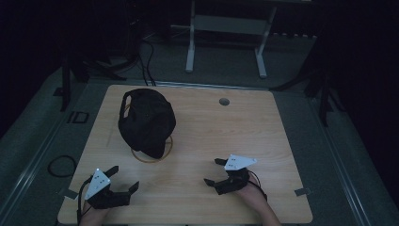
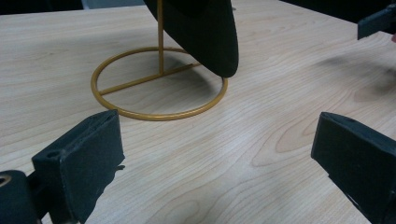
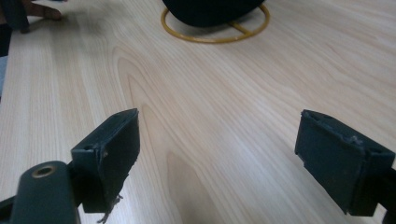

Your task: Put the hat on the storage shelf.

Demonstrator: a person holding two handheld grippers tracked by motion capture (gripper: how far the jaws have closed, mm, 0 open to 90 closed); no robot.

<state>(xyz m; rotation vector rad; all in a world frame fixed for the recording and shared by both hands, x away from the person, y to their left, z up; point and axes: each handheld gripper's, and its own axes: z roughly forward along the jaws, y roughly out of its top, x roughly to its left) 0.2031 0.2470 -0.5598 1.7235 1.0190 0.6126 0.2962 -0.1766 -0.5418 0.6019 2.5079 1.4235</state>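
Note:
A black cap (image 1: 146, 120) hangs on a gold wire stand (image 1: 151, 157) with a ring base, left of the table's middle. In the left gripper view the cap's brim (image 2: 205, 32) dips over the gold ring (image 2: 159, 114). The stand's ring (image 3: 215, 37) also lies at the top of the right gripper view under the cap (image 3: 210, 9). My left gripper (image 1: 123, 178) rests open near the front left corner, nothing between its jaws. Near the front right, my right gripper (image 1: 213, 171) is open and empty too, pointing left toward the stand.
The wooden table (image 1: 263, 136) has a round cable hole (image 1: 224, 101) at the back. Its front edge runs just below both hands. A white table frame (image 1: 226, 33) and cables (image 1: 146, 61) stand on the dark floor behind. Bare wood lies between the grippers.

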